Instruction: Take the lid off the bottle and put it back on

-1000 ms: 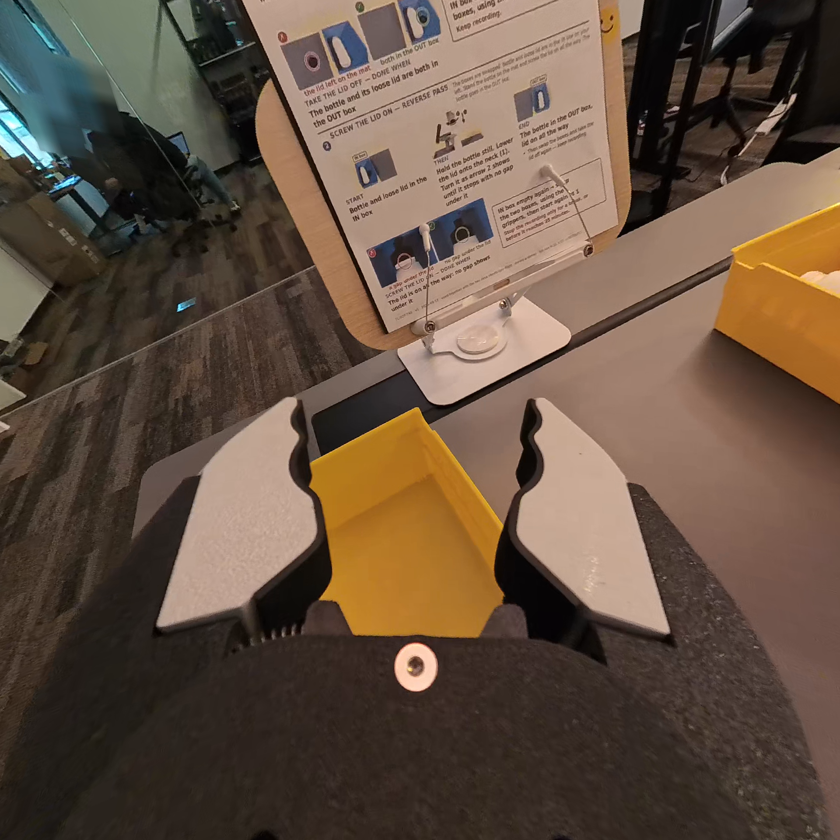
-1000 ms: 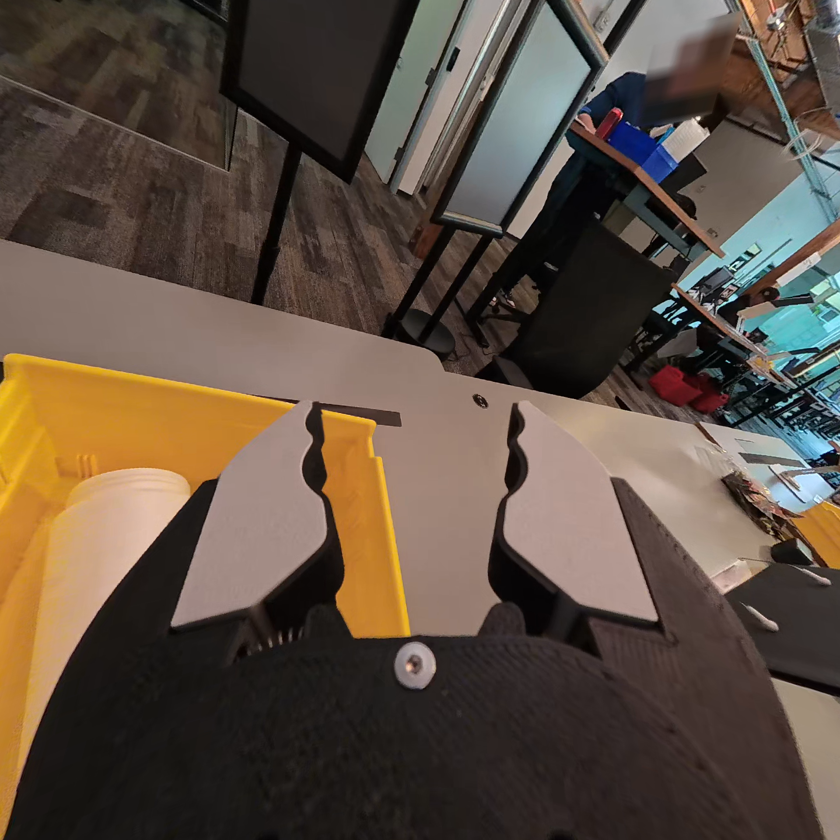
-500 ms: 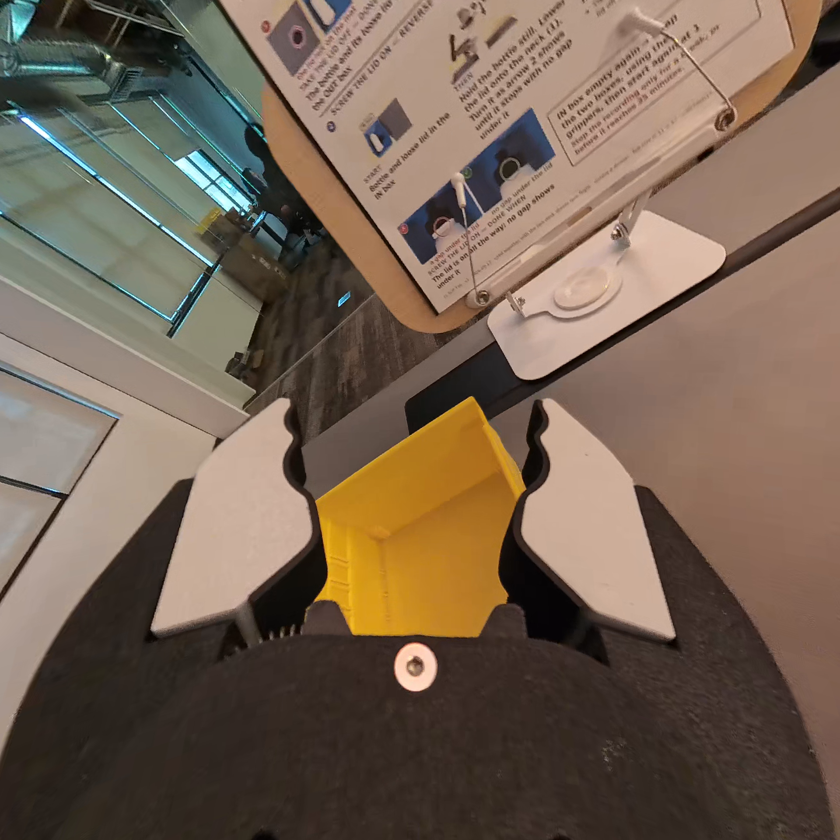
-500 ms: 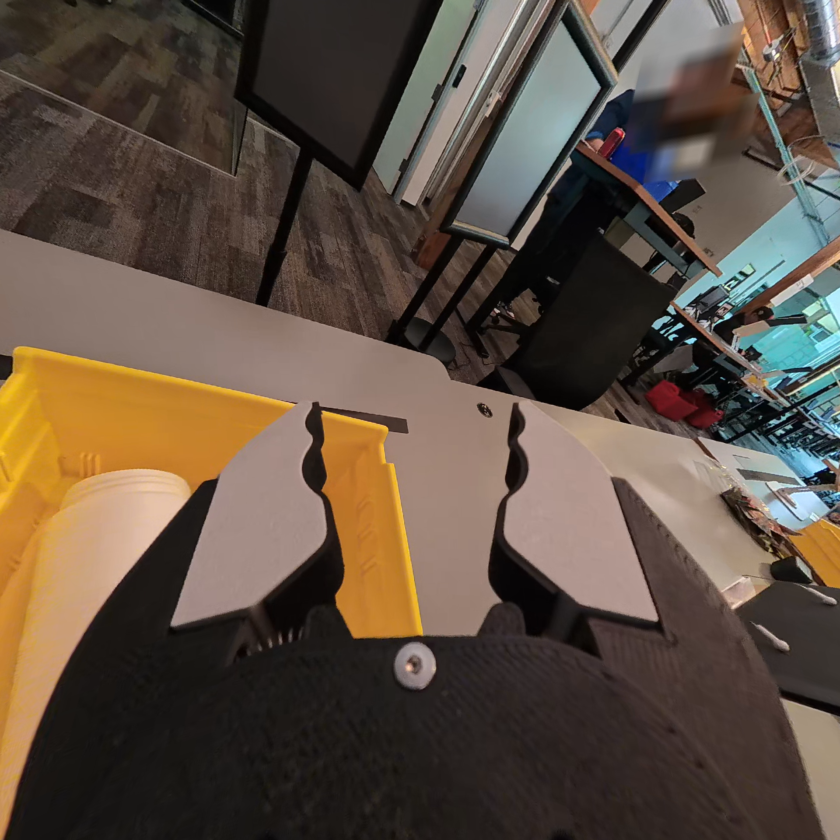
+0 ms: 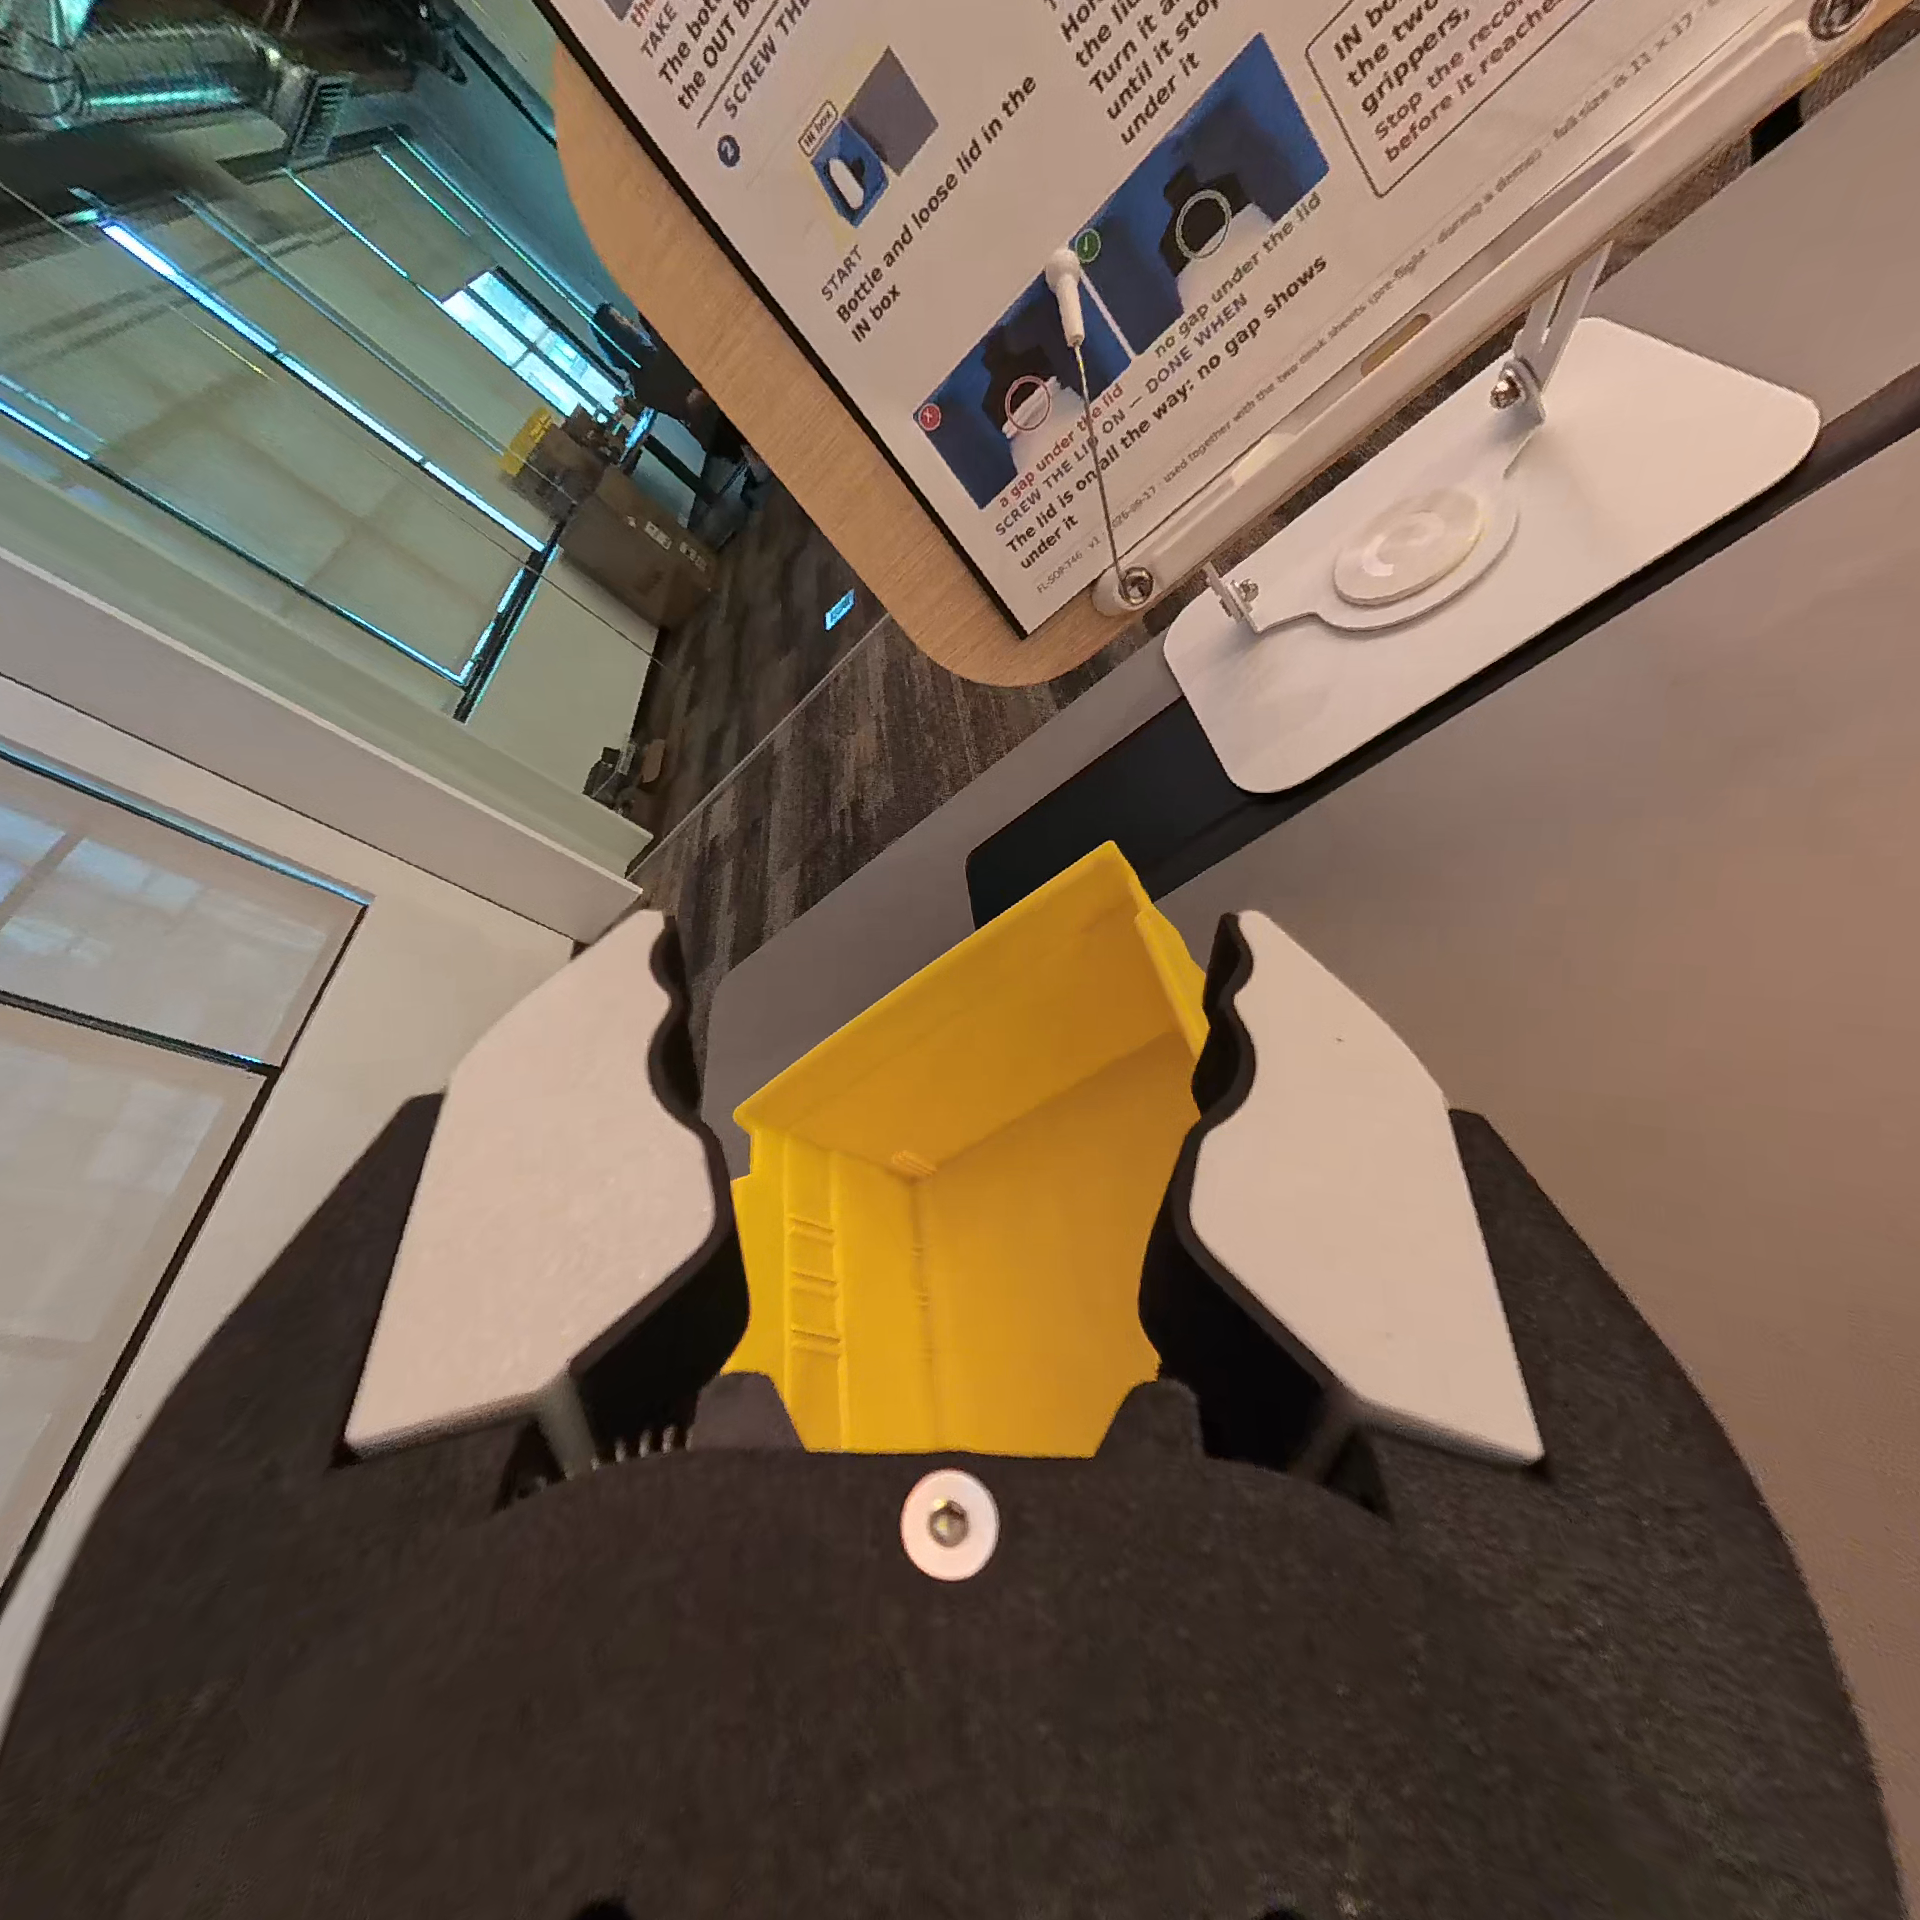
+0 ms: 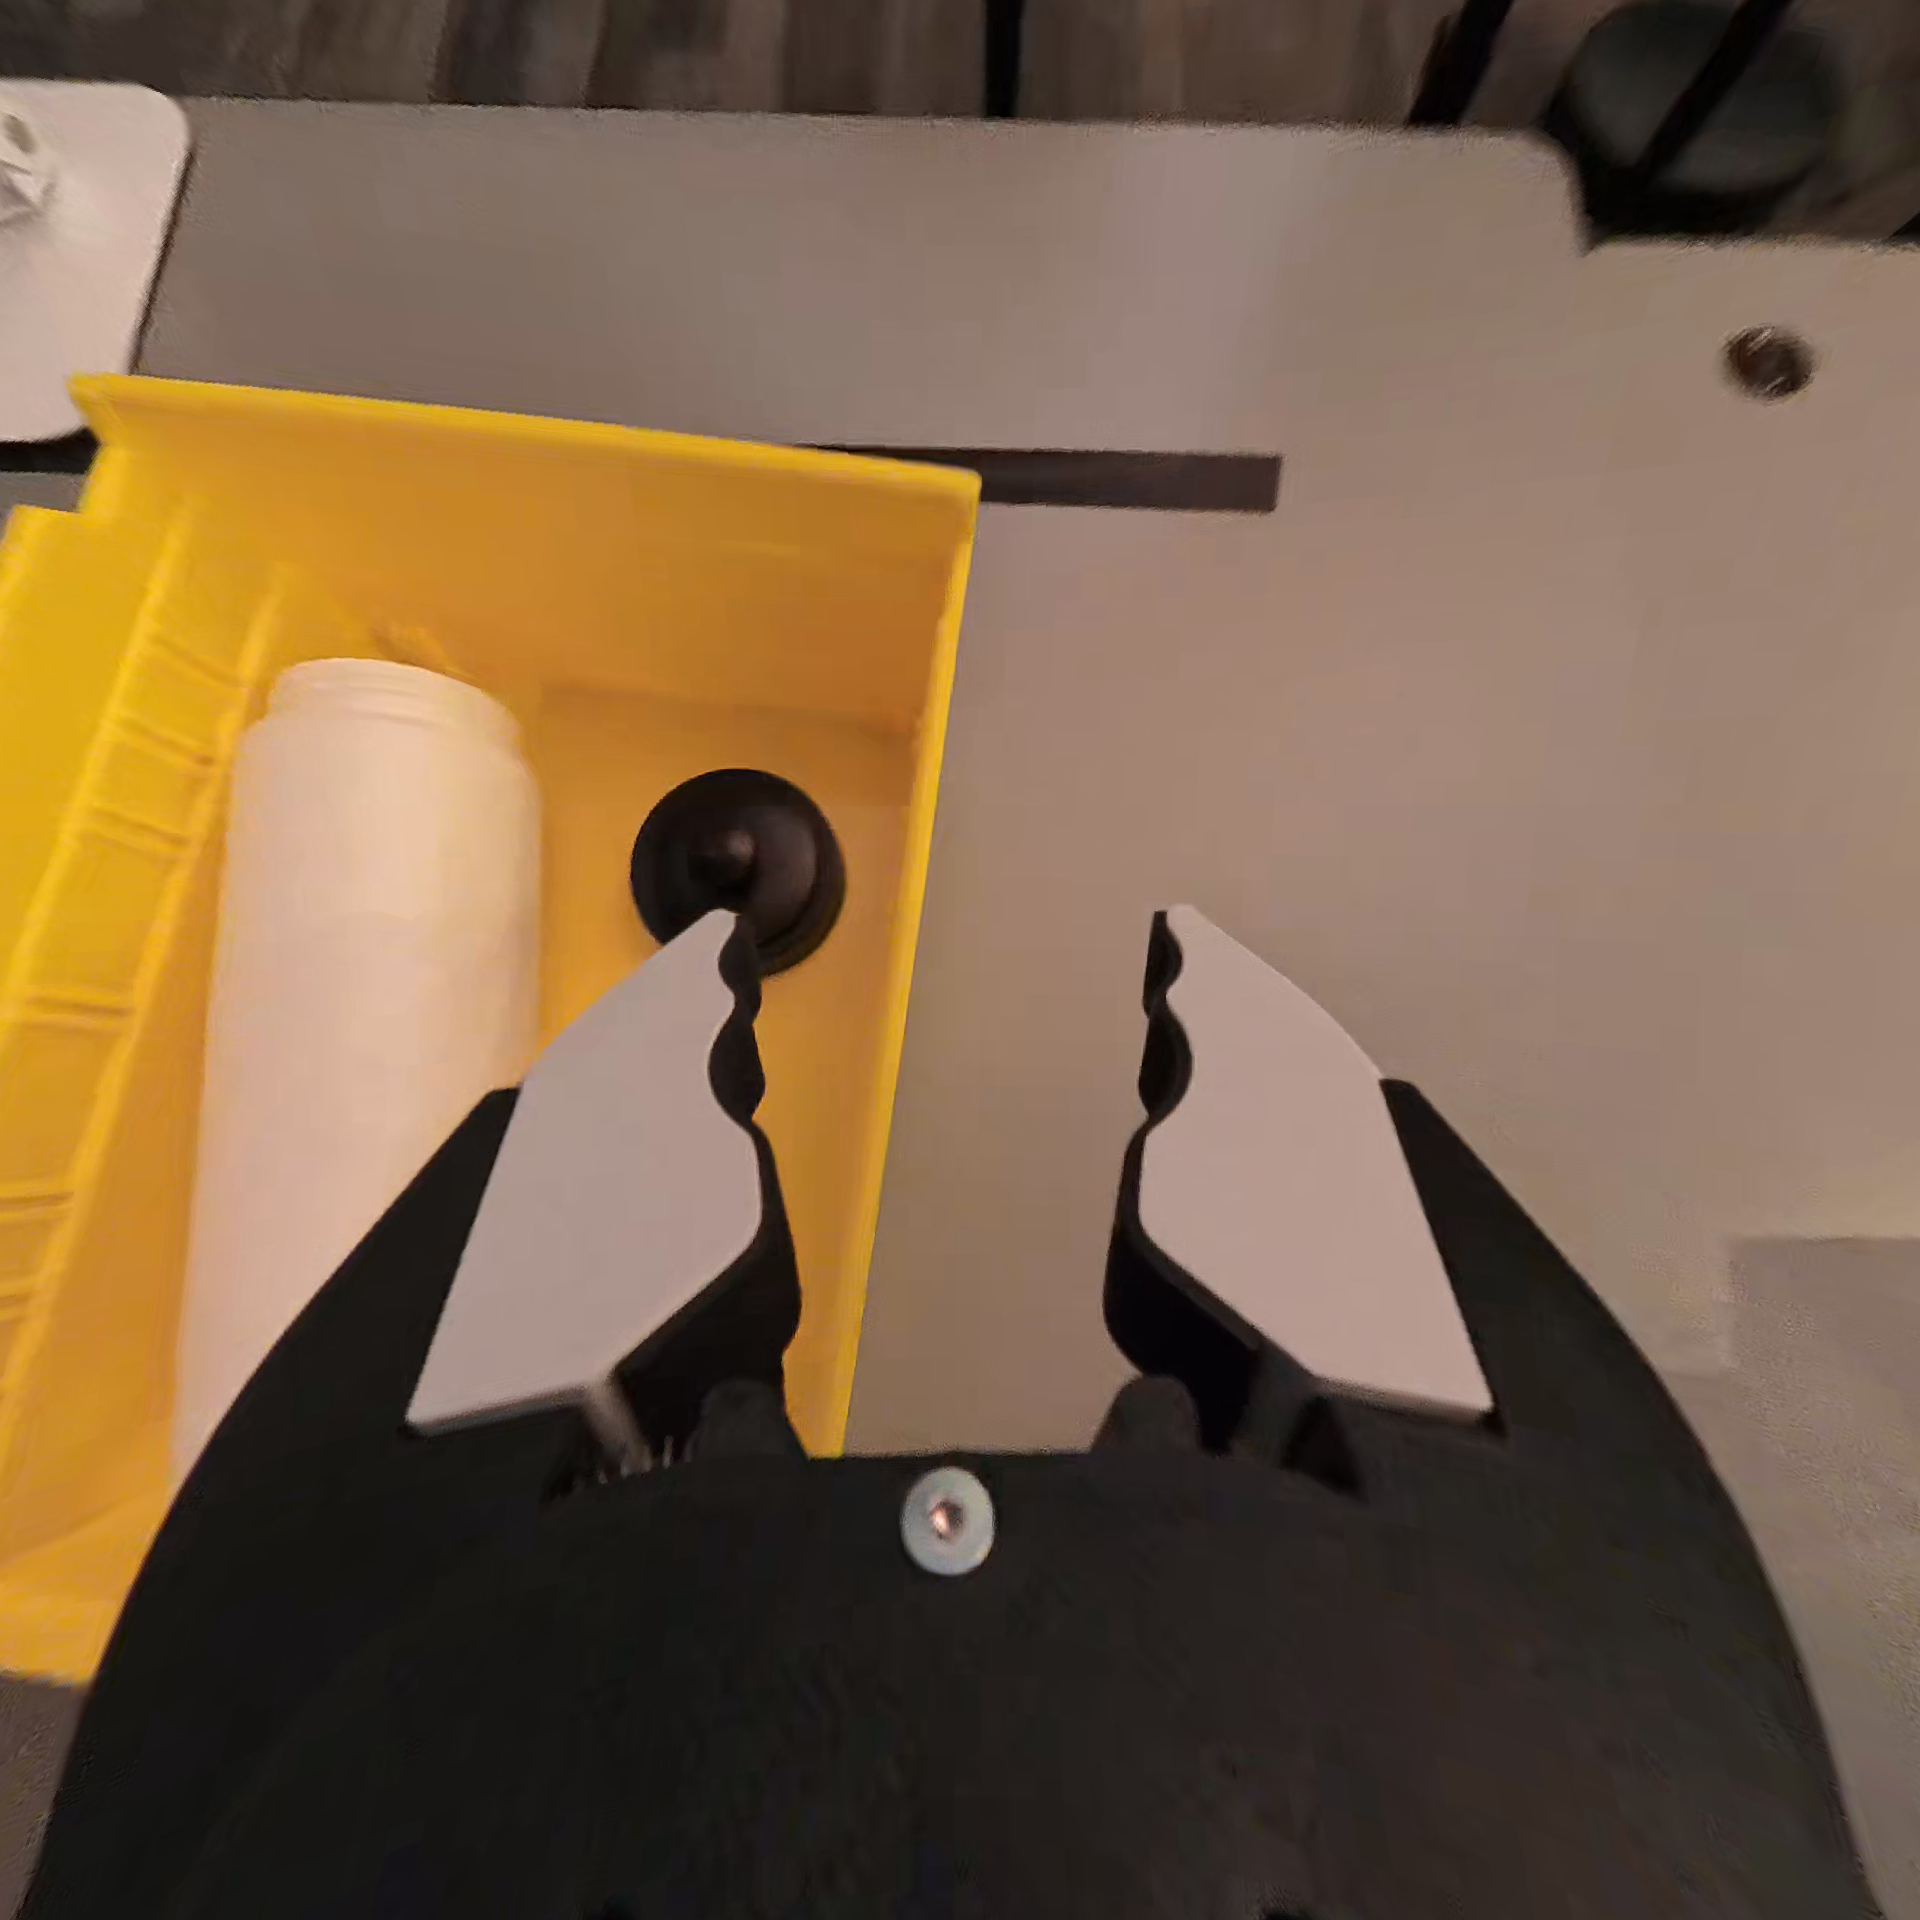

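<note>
- Right tool (image 6: pixel 951 925) wide open, holding nothing, above yellow box (image 6: pixel 540 468) edge.
- White bottle (image 6: pixel 364 935) lying left of tool; black lid (image 6: pixel 738 862) loose at left fingertip.
- Left tool (image 5: pixel 951 997) open too, empty.
- Step, probably: picking up bottle and lid; next, shifting left, lowering.

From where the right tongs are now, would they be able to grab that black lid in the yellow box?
Probably yes. The right tongs are open and empty, and the lid lies uncovered on the box floor beside the bottle. They straddle the box's right wall, though, so they would need to shift left first.
</note>
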The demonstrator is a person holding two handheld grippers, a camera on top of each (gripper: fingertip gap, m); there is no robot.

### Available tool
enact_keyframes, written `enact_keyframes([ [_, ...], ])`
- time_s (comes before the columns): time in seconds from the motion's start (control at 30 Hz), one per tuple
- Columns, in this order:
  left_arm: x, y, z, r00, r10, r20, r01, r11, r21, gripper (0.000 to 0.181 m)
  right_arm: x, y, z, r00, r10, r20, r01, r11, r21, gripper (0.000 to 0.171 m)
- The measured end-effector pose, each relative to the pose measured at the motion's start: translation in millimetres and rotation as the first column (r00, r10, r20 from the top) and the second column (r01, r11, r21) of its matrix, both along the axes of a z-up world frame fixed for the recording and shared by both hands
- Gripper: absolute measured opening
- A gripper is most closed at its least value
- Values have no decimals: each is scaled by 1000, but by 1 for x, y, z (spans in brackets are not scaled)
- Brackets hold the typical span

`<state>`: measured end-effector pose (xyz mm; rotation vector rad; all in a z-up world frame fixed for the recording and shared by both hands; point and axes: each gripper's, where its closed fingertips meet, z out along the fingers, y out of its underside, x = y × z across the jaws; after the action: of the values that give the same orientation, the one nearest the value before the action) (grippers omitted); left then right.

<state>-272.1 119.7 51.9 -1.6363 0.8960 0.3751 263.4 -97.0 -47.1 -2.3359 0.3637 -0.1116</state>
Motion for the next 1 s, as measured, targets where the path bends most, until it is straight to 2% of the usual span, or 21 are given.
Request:
enact_keyframes([
  [0.07, -11, 5, -2, 1000, 5, 12, -4, 999, -40, 89, -7, -4, -8, 996, 16, -85, -18, 1000, -16, 72],
  [0.17, -68, 21, 2, 986, 116, 122, -95, 982, -166, 80, -10, -15, -20, 995, 9, -104, -20, 994, -111, 73],
  [0.3, -156, 25, -17, 904, 327, 274, -179, 874, -452, 81, -17, -17, -30, 987, -1, -160, -24, 988, -153, 72],
  [0.43, -206, 29, -13, 856, 387, 342, -207, 864, -459, 78, -22, -15, -42, 972, -22, -236, -21, 983, -180, 62],
  [0.5, -214, 23, -24, 840, 412, 352, -185, 829, -528, 80, -21, -17, -50, 968, -46, -245, -10, 974, -224, 60],
  [0.63, -225, 23, -57, 842, 470, 266, -210, 739, -641, 84, -21, -22, -66, 967, -85, -239, 4, 948, -318, 55],
  [0.8, -230, 31, -93, 841, 510, 179, -238, 647, -725, 76, -27, -26, -80, 955, -97, -281, -23, 919, -394, 37],
  [0.9, -233, 33, -107, 837, 520, 168, -228, 612, -757, 72, -41, -26, -79, 927, -52, -371, -94, 925, -367, 14],
  [1.0, -234, 26, -123, 833, 534, 146, -203, 540, -817, 63, -40, -27, -79, 940, -47, -338, -95, 915, -393, 11],
])
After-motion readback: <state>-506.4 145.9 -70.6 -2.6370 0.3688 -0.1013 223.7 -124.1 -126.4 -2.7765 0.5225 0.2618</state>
